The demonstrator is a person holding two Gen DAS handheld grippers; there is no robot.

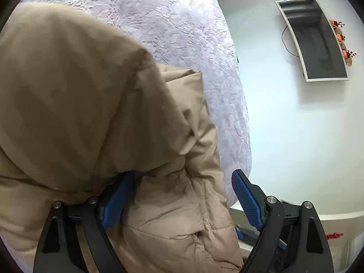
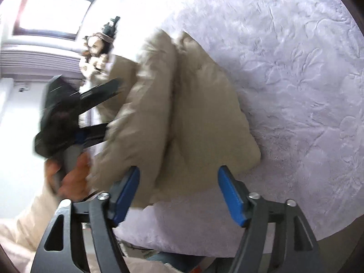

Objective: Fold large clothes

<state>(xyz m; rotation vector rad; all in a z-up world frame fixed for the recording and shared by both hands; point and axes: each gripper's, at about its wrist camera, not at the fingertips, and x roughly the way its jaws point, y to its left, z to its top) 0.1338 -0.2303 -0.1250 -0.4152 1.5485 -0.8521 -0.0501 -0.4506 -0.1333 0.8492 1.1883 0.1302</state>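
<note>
1. The left claw stands spread wide, gripping nothing. Its left blue pad is tucked under a fold of the beige puffer jacket; the right pad hangs free beyond the cloth, over the edge of the bed.
2. The right claw is likewise released, its jaws wide apart just beside the near end of the jacket, with no cloth between the pads.
3. In the right wrist view the left claw shows at the jacket's far side, blurred, with the person's left hand on its handle. I judge the two claws flank the bundle to square it up or take a fresh hold.
4. The jacket lies doubled over into a thick bundle, a deep crease running down its middle, near one edge of the bed. Its padding looks springy, so the fold may reopen unless pressed.
5. The bedspread is pale lilac with an embossed leaf pattern.
6. Beyond the bed, a framed mirror hangs on the white wall; a window glares brightly.
</note>
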